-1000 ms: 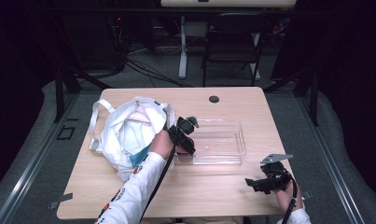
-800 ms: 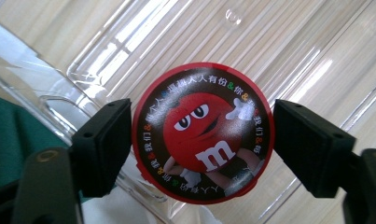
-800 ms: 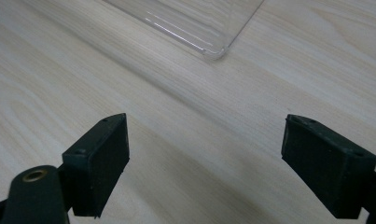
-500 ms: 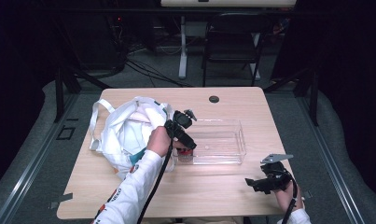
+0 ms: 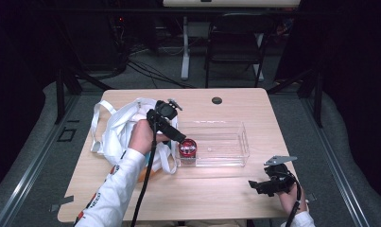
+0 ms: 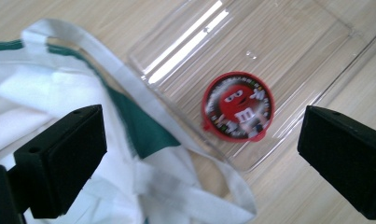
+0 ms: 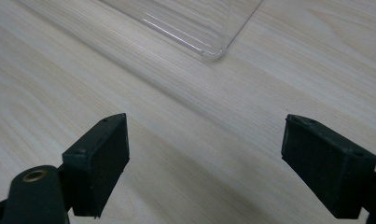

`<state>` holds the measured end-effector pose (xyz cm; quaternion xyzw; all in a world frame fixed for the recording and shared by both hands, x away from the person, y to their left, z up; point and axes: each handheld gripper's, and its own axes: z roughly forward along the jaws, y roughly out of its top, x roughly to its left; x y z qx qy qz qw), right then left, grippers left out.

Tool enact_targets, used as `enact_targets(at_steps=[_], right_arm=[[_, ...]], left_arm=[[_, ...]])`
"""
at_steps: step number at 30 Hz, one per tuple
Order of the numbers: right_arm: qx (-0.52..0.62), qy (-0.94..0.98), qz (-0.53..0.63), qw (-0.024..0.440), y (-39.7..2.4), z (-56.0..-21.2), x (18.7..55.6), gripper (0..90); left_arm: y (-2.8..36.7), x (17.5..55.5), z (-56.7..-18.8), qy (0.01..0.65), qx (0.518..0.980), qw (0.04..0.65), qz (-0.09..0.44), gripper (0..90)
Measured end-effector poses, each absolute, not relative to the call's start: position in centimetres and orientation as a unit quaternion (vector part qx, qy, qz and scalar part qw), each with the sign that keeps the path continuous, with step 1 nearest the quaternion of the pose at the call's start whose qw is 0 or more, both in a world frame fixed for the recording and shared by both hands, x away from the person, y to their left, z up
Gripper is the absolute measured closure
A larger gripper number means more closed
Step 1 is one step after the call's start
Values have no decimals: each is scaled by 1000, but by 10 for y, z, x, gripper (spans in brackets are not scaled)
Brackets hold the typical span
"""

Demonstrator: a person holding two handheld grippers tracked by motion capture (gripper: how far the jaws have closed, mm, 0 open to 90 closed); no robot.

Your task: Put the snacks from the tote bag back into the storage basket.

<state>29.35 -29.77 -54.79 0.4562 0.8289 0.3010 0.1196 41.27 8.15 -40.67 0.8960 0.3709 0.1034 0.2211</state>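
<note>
Round red candy tin point(image 5: 187, 148) lies flat in the clear plastic rectangular tray point(image 5: 226, 127), at its nine o'clock end, beside the white cloth bag point(image 5: 113, 130). Left gripper point(image 5: 181, 138) hovers above, jaws just opened wide, nothing between them; right gripper point(image 5: 254, 185) open at five o'clock, empty

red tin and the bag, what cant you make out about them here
- Red tin: left gripper view is motion-blurred, so the small print round its lid is unreadable; in the high view it is too small.
- White bag: its contents are hidden by its own cloth and the left hand in the high view.
- Clear tray: cut off by the right gripper view's top edge.
</note>
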Motion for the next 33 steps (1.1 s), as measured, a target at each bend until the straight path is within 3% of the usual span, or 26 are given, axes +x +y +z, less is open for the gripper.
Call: enact_targets(at_steps=[33], right_arm=[[460, 828, 298, 120, -301, -548, 294, 148]], left_arm=[[221, 369, -434, 474, 840, 224, 139, 2]])
